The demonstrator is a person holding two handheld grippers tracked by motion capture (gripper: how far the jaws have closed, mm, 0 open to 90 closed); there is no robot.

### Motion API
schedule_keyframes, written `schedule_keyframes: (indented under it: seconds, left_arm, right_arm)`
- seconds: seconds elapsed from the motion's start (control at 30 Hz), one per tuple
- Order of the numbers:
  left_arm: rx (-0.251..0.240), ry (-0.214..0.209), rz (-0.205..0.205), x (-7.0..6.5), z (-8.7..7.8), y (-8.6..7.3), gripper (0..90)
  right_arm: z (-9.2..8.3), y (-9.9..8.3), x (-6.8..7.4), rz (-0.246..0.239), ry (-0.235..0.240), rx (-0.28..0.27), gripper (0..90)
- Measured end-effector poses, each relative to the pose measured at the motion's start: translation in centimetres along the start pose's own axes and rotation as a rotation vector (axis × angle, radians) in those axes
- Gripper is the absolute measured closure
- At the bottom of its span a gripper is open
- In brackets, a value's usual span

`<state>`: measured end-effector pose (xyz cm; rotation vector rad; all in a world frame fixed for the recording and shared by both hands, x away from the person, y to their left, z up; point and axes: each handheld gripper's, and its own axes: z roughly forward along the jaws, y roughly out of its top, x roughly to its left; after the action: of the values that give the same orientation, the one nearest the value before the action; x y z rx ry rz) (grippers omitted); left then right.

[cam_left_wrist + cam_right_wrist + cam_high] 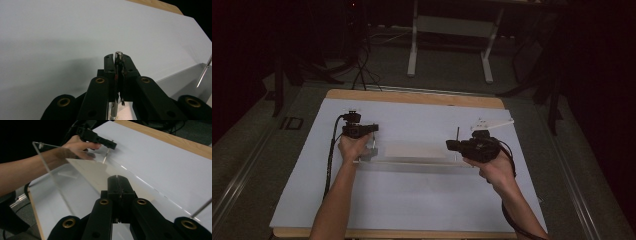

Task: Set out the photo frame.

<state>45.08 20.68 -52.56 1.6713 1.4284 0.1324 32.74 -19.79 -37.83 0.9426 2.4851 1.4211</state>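
Fingers clamped both sides: left gripper (118, 65) pinches a metal pin (118, 55), right gripper (119, 185) looks closed empty. Clear panel (414, 161) lies mid-desk (412, 200) between hands. Assembly early; second pin (457, 134) stands unhandled.

Dim room in the high view: the floor and far corners sink into near black, while the white table sheet (412, 200) takes soft light from above and reads pale blue-grey. The clear acrylic panel (57, 195) throws faint reflections and a bright edge line. A soft shadow spreads left of the left gripper (118, 58). The near black linkages blur slightly.
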Motion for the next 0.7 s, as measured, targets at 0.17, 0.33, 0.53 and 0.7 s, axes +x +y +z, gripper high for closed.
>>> schedule_keyframes:
  seconds: [0.17, 0.33, 0.53, 0.7]
  left_arm:
    - [0.005, 0.001, -0.005, 0.0, 0.0, 0.1, 85.8]
    - [0.006, 0.000, -0.011, 0.0, 0.1, 0.1, 85.8]
    - [0.014, -0.002, -0.008, 0.0, 0.0, 0.2, 85.7]
    - [0.014, -0.001, -0.011, 0.0, 0.1, 0.2, 85.7]
  right_arm:
    - [-0.2, -0.1, 1.4, -0.038, 0.029, -0.013, 89.8]
    - [-0.2, -0.9, 3.0, -0.058, 0.061, -0.026, 89.8]
    - [0.5, -2.3, 4.1, -0.083, 0.047, -0.022, 89.9]
    - [0.4, -3.1, 4.5, -0.086, 0.035, -0.070, 89.9]
